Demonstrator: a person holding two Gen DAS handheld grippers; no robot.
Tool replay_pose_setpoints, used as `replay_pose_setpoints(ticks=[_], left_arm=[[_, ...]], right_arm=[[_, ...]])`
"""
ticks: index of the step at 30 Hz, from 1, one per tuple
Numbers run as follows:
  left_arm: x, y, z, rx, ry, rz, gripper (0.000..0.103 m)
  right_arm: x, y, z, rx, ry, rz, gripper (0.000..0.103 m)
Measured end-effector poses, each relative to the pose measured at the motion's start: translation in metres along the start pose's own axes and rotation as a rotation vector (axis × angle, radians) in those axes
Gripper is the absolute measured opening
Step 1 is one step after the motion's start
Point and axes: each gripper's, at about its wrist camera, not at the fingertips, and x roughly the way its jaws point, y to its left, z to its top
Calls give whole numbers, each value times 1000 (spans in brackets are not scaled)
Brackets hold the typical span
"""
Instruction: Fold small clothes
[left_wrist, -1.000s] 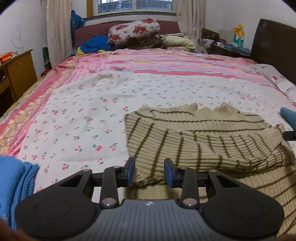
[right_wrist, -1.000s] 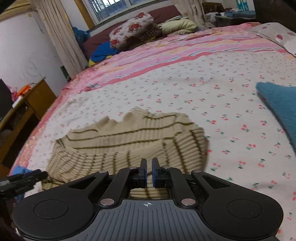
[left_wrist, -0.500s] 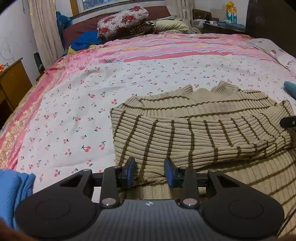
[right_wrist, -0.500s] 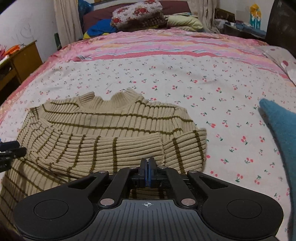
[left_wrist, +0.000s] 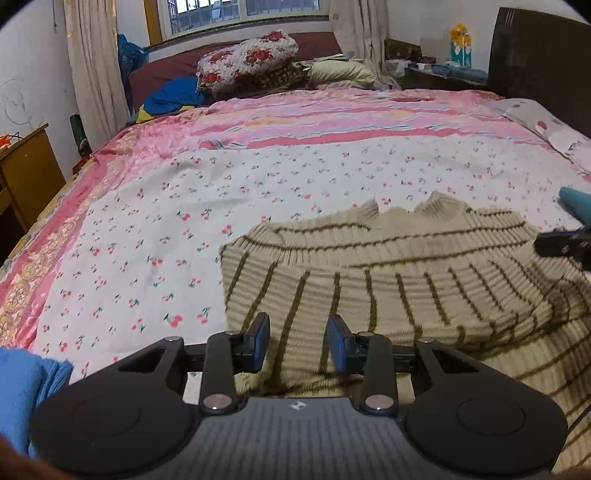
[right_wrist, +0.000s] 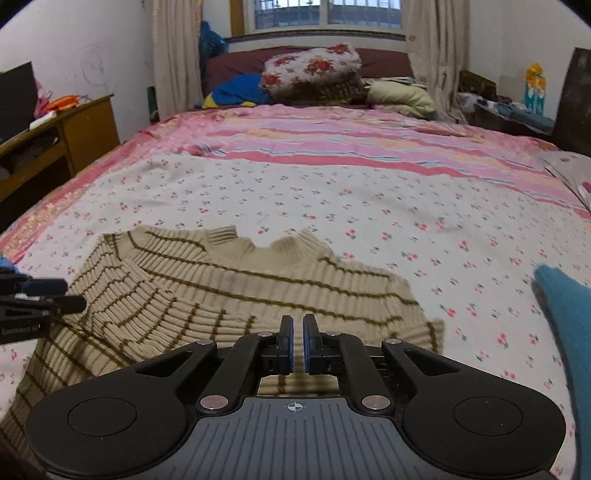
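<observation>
A beige ribbed sweater with brown stripes (left_wrist: 388, 266) lies flat on the cherry-print sheet (left_wrist: 155, 221), one sleeve folded across its chest. My left gripper (left_wrist: 297, 341) hovers open over the sweater's lower left part, with knit showing through the gap but not pinched. My right gripper (right_wrist: 298, 345) is above the sweater (right_wrist: 240, 280) near its right side. Its jaws are opening, a narrow slit shows between the pads, and nothing is in it. Each gripper's tip shows at the edge of the other's view.
A blue cloth (left_wrist: 22, 391) lies at the bed's near left and a teal cloth (right_wrist: 569, 314) at the near right. Pillows and bedding (right_wrist: 310, 74) are heaped at the far end. A wooden desk (right_wrist: 74, 129) stands left of the bed and a dark headboard (left_wrist: 539, 55) on the right.
The right gripper's pads closed fully, then parted a little. Both grippers slid sideways over the sweater and the right one rolled back to level. The sweater has not moved.
</observation>
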Motion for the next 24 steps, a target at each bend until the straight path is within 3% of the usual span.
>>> replay_pose_setpoints(ticks=[7,15,18,24], left_arm=[[28,3,-5,13,84,8,41],[17,1,-7,14,89,26,41],[14,2,-9,3,99,28,41],[-6,3,-14,14,95,31,41]], right_arm=[[33,-15,-13,-22,92,-71,5],[13,-8,-15,-70,66,-74,6],[21,-8,-18,-81,120,-86,6],[-9,-9,-15,-59,86,-50,7]])
